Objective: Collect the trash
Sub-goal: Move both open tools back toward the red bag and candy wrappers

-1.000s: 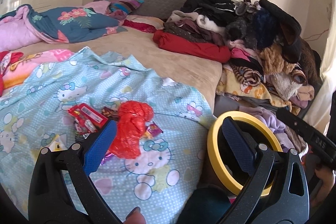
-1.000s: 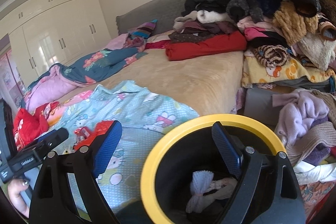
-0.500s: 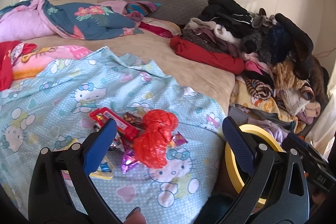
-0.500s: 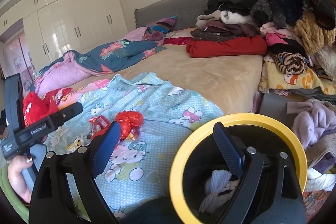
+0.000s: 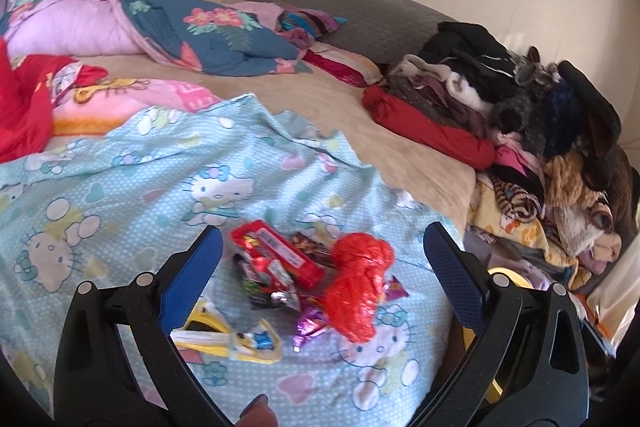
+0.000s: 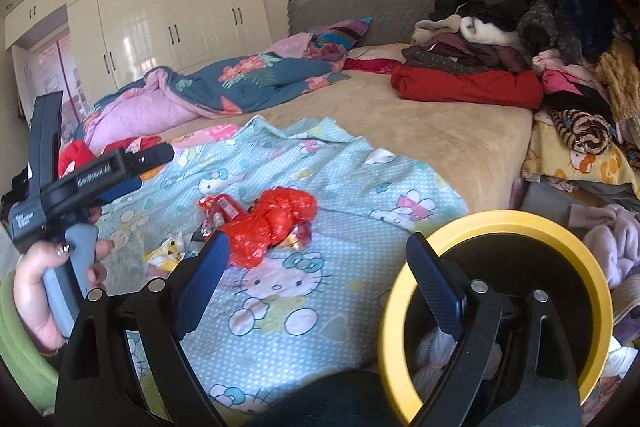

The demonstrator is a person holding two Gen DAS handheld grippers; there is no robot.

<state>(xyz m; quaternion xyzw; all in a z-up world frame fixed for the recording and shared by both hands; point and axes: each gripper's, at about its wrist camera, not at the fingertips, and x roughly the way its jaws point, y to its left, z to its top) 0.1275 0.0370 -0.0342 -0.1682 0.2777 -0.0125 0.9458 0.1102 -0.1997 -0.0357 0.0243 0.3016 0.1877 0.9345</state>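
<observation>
A small pile of trash lies on the light-blue cartoon-cat sheet (image 5: 120,179): a crumpled red plastic bag (image 5: 356,291), a red snack wrapper (image 5: 276,255), a purple foil wrapper (image 5: 308,323) and a yellow-white wrapper (image 5: 228,337). My left gripper (image 5: 322,263) hangs open just short of the pile, framing it with nothing between its pads. The right wrist view shows the same red bag (image 6: 276,227). There my right gripper (image 6: 318,267) is open and empty, its right finger over the yellow-rimmed black bin (image 6: 500,223). A hand (image 6: 36,291) holds the left gripper (image 6: 148,169) at the left edge.
A tall heap of clothes (image 5: 540,131) and a red folded garment (image 5: 424,131) fill the bed's right side. A blue floral quilt (image 5: 208,43) and red cloth (image 5: 20,107) lie at the back left. White crumpled paper (image 6: 436,347) sits in the bin.
Both grippers have swung left along the bed. The trash pile now sits between the left gripper's fingers in its view, and the bin has slid to the right in both views.
</observation>
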